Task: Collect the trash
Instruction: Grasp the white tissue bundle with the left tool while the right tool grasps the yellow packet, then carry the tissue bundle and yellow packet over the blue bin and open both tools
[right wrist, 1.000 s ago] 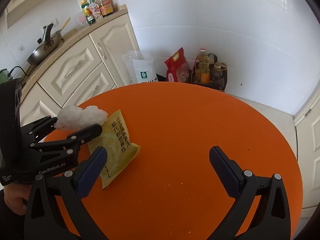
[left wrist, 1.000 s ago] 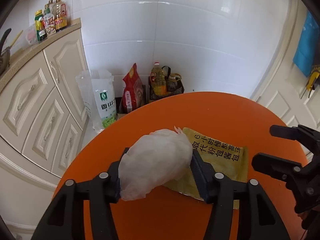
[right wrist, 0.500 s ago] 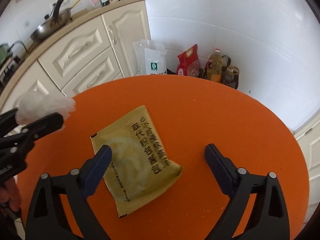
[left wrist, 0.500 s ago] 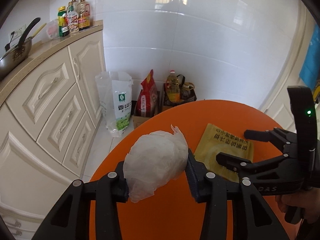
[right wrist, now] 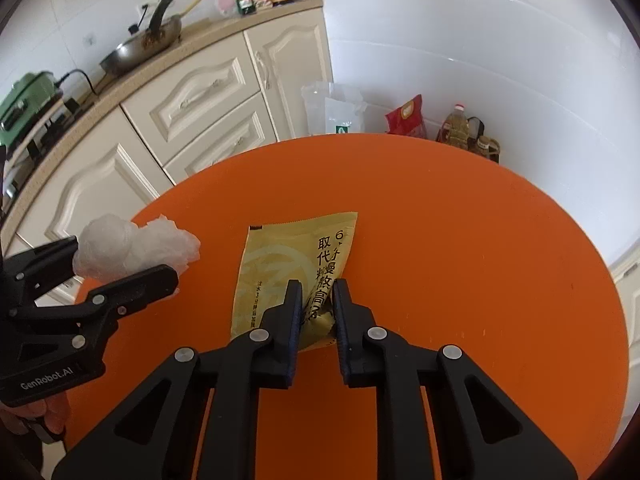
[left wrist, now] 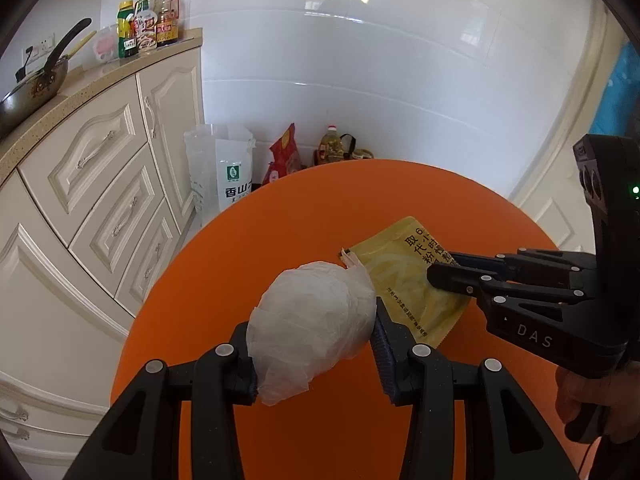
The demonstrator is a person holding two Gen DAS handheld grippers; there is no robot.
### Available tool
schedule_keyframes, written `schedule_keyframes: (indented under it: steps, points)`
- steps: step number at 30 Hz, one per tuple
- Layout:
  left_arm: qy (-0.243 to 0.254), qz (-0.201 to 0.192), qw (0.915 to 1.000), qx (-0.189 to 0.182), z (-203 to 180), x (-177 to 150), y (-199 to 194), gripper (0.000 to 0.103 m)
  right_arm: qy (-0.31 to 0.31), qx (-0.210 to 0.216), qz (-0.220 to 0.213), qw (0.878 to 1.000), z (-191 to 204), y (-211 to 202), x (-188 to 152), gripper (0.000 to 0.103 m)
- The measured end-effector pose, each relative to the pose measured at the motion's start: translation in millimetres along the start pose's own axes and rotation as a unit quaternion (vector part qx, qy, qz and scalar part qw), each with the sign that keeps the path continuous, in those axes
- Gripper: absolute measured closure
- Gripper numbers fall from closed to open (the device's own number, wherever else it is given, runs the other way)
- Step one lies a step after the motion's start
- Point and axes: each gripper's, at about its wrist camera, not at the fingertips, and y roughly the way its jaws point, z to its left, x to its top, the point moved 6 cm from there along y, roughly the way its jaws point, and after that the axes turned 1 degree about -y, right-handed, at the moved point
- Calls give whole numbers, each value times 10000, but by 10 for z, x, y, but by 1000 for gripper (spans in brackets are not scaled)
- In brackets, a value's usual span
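Observation:
My left gripper (left wrist: 314, 354) is shut on a crumpled white plastic wad (left wrist: 312, 320) and holds it above the round orange table (left wrist: 280, 248). The wad also shows in the right wrist view (right wrist: 128, 250), between the left gripper's fingers (right wrist: 132, 284). A flat yellow packet (right wrist: 292, 264) with black print lies on the table. My right gripper (right wrist: 316, 300) is shut on the packet's near edge, which bunches up between the fingers. In the left wrist view the right gripper (left wrist: 440, 270) rests on the packet (left wrist: 400, 280).
Cream cabinets (left wrist: 100, 184) with a counter, a wok (right wrist: 140, 46) and sauce bottles (left wrist: 146, 26) stand to the left. A white rice bag (left wrist: 224, 172), a red bag (left wrist: 284, 156) and oil bottles (right wrist: 460, 126) sit on the floor by the tiled wall.
My right gripper moved over the yellow packet and closed on its near edge. My left gripper drew back to the left, still holding the white wad.

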Motion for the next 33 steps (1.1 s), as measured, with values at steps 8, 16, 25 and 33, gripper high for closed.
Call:
schedule_keyframes:
  steps: [8, 16, 25, 33]
  points:
    - [187, -145, 9996, -121, -8, -106, -218, 62, 311, -127, -148, 9993, -10, -446, -355, 90]
    - [482, -247, 9981, -298, -165, -241, -400, 62, 654, -226, -279, 9972, -129, -879, -827, 90]
    - [988, -374, 9923, -648, -412, -337, -599, 62, 907, -636, -673, 9916, -361, -1594, -1188, 90]
    - [1564, -615, 9781, -1227, -916, -455, -923, 62, 1224, -1237, -1224, 9771, -676, -2492, -1521, 90]
